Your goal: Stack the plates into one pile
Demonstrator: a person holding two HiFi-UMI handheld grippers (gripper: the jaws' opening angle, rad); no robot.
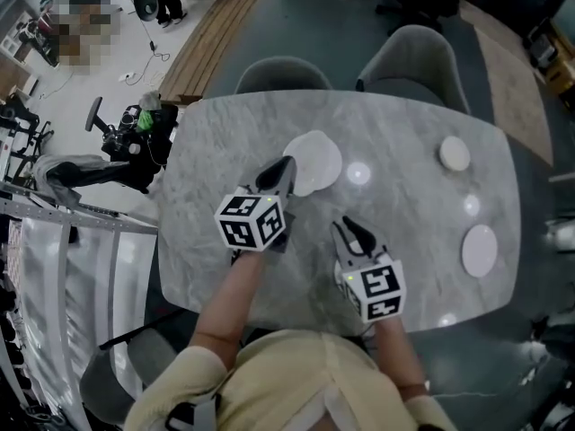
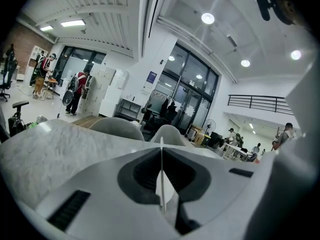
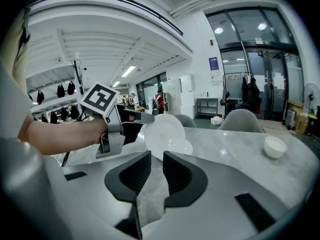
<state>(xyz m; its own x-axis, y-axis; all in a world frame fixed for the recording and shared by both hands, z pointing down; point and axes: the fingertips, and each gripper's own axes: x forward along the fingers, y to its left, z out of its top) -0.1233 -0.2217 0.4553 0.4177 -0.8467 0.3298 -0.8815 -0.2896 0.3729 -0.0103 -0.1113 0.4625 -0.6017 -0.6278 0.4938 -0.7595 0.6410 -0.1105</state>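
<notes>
**A:** Quick one on our stacking run: why does our left gripper (image 1: pixel 283 171) carry the plate (image 3: pixel 162 129) tipped up on one side instead of flat?

**B:** Because a rim grip is all we get. The jaws are pinched on the plate's edge. In the left gripper view it shows edge-on as a thin white line between them. Held by one rim, the plate hangs at a slant with its low side down.

**A:** And why there?

**B:** It's right over the second plate (image 3: pixel 186 147), which lies flat near the middle of the counter (image 1: pixel 404 142). We reckon that's the base of the pile. We can't tell if the two touch yet.

**A:** What about our right gripper (image 1: pixel 349 230)?

**B:** Its jaws are spread, with nothing between them but bare counter. It hangs near the left one, on our side of it. Our guess is we're holding it clear, or ready to steady the pile.

**A:** How far along are we?

**B:** Early, we'd say. The last plate (image 1: pixel 479 250) lies well apart at the right end, and so does a small bowl (image 1: pixel 454 153) behind it. Neither is in any pile. A rim pinch on smooth ware can slip, so we'd set the low edge down first and only then open up.
</notes>
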